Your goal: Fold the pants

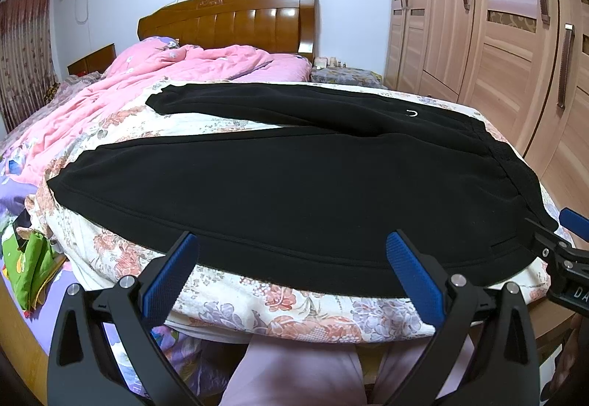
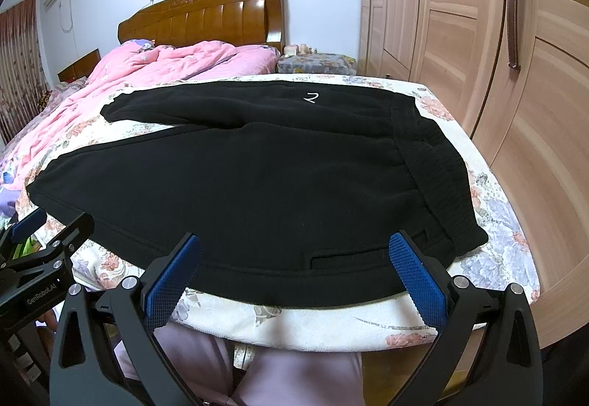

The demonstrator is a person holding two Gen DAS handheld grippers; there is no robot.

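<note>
Now both tools gape wide, left tool [image 1: 292,258], right tool [image 2: 294,260], over black pants [image 1: 294,185].

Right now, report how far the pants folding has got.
Done: the black fleece pants lie spread flat on the floral bedspread, legs apart, waistband toward the wardrobe. In hand: nothing; the left tool and right tool hover open at the near edge. Left: every fold, starting with laying one leg over the other.
</note>
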